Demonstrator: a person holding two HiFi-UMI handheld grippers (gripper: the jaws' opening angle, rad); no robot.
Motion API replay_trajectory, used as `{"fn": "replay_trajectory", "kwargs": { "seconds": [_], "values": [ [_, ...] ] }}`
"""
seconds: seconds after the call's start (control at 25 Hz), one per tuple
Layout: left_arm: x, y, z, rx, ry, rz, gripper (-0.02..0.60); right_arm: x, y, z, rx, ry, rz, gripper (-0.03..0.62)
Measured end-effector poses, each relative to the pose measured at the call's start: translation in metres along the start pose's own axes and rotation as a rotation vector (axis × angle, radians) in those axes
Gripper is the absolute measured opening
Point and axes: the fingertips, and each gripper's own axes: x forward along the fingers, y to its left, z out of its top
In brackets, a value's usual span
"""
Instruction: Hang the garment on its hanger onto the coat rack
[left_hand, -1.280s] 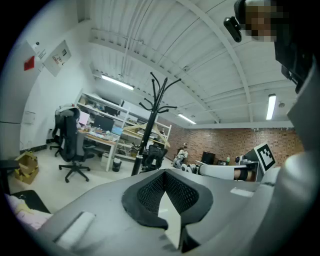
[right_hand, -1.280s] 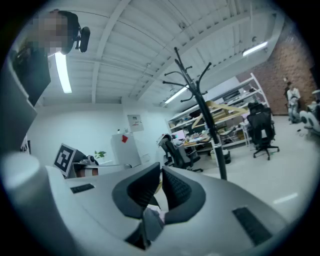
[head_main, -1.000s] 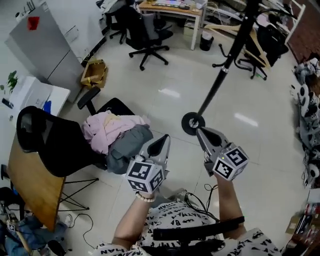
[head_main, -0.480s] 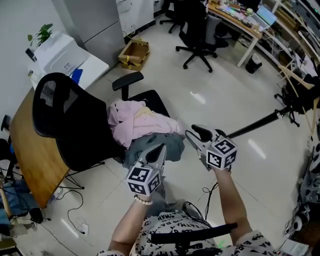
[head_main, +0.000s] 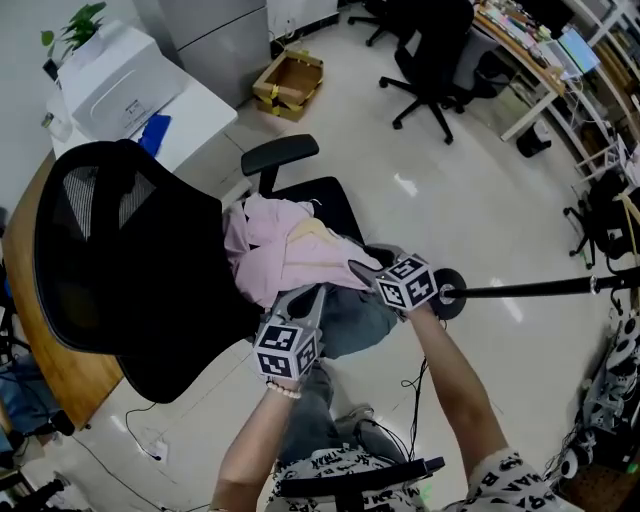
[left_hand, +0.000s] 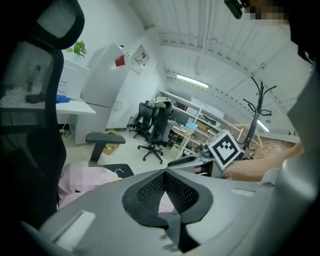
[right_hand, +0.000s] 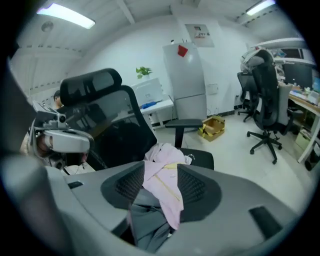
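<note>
Right hand-held gripper lowered, just spreading, empty; left pressed together; garment trails downward.

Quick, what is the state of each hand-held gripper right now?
Left hand-held gripper: closed, holding nothing.
Right hand-held gripper: open, its jaws have just been opening; the pink garment shows between them, not gripped.

The pink garment is soft, matt cloth. The chair back is black mesh. The floor looks smooth and glossy.
</note>
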Motion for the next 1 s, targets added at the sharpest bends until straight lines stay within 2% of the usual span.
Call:
{"fn": "replay_trajectory", "kwargs": {
  "seconds": [0.08,0.2,0.48,0.68,0.84,0.96,1.0],
  "values": [
    [0.019,0.015,-0.008,-0.018,0.010,-0.005,0.002,0.037,-0.017,-0.020,-0.005,0.081,0.008,0.249],
    [0.048,0.040,-0.022,-0.035,0.039,-0.003,0.002,0.088,-0.041,-0.046,-0.008,0.176,0.013,0.249],
    [0.096,0.089,-0.062,-0.077,0.108,0.008,0.002,0.179,-0.074,-0.084,-0.025,0.303,0.025,0.248],
    [0.107,0.113,-0.079,-0.092,0.136,0.033,0.002,0.222,-0.092,-0.109,-0.059,0.383,0.001,0.246],
    [0.106,0.125,-0.083,-0.116,0.120,0.041,0.002,0.245,-0.109,-0.130,-0.082,0.476,-0.024,0.222],
    [0.103,0.129,-0.087,-0.126,0.114,0.045,0.002,0.254,-0.108,-0.139,-0.101,0.501,-0.014,0.219],
    [0.103,0.130,-0.088,-0.127,0.113,0.046,0.002,0.255,-0.108,-0.139,-0.107,0.493,-0.017,0.169]
  ]
}}
